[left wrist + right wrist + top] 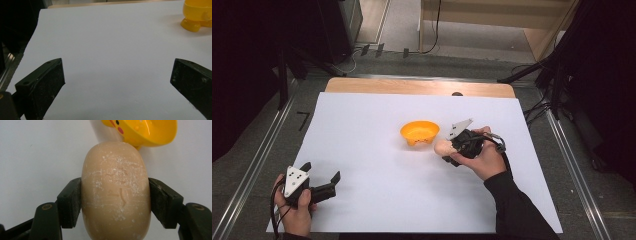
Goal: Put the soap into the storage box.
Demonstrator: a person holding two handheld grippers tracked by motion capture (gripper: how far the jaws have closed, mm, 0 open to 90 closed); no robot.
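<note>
1. The soap bar (116, 192) sits squarely between the pads of your right gripper (446, 151), pinched at its two long sides, with its rounded end sticking out well past the fingertips.
2. In the high view the bar (441, 146) pokes out of that gripper toward the left, above the white sheet (377, 165).
3. It is a tan, oval bar, smooth-edged, its top face scuffed with pale powdery streaks and a few shallow scratches.
4. Just beyond the bar's far end stands the yellow bowl (419, 132); in the right gripper view its rim (150, 135) shows right behind the soap, with a small painted face and red cheek dots on the side.
5. Your left gripper (323, 179) rests on the sheet well apart from the soap, jaws spread wide with nothing between them.
</note>
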